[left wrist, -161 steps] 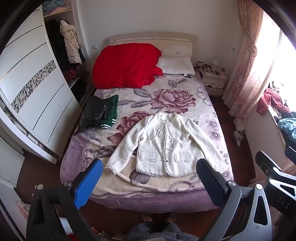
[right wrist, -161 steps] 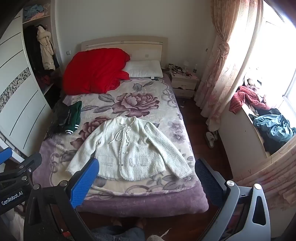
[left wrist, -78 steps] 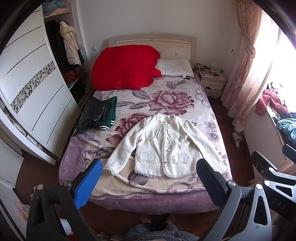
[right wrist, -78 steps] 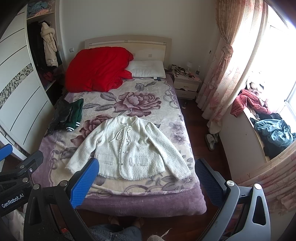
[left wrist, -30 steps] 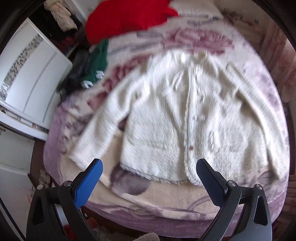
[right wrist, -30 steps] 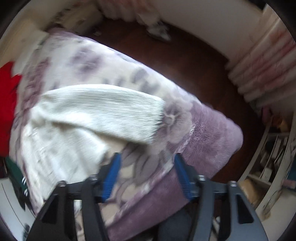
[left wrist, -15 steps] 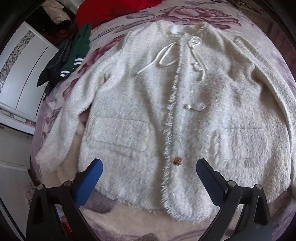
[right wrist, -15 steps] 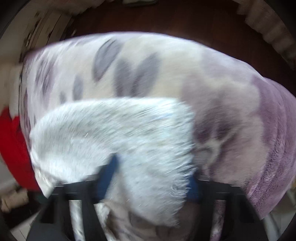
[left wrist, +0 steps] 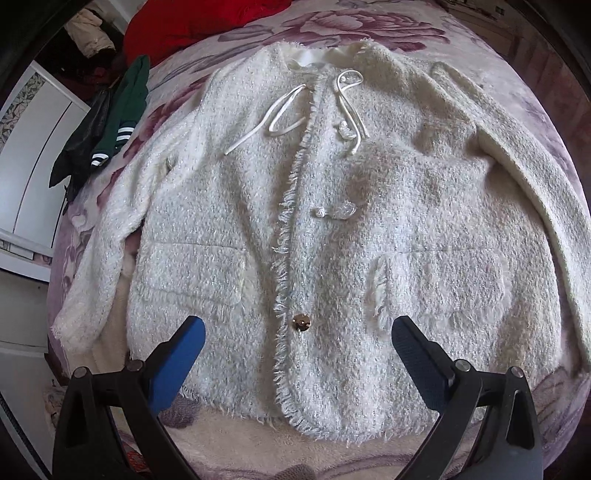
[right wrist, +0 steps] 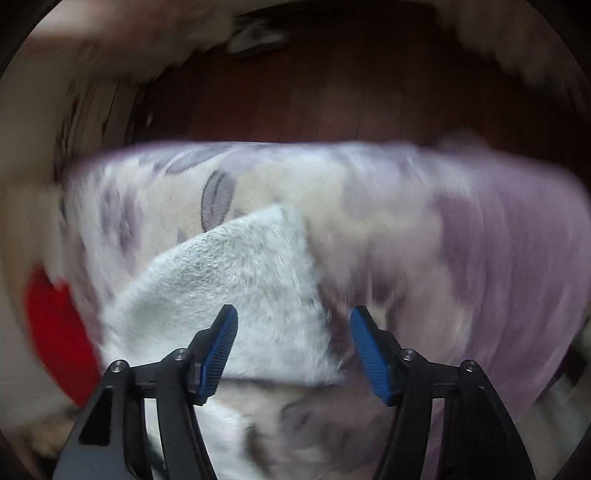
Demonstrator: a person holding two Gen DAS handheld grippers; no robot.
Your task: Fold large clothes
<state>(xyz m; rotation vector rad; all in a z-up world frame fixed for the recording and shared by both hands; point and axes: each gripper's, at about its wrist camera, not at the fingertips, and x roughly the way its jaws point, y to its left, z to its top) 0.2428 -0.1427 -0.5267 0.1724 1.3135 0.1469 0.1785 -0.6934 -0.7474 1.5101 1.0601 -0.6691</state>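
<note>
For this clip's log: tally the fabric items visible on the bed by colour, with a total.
White: 1, the fuzzy cardigan, laid flat
Dark green with white stripes: 1, the green garment
Black: 1, the dark garment beside the green one
Red: 1, the red quilt
Purple floral: 1, the blanket underneath
Total: 5

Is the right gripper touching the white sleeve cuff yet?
Cannot tell. In the blurred right wrist view the open right gripper straddles the sleeve cuff, but whether its fingers touch the fabric is unclear.
</note>
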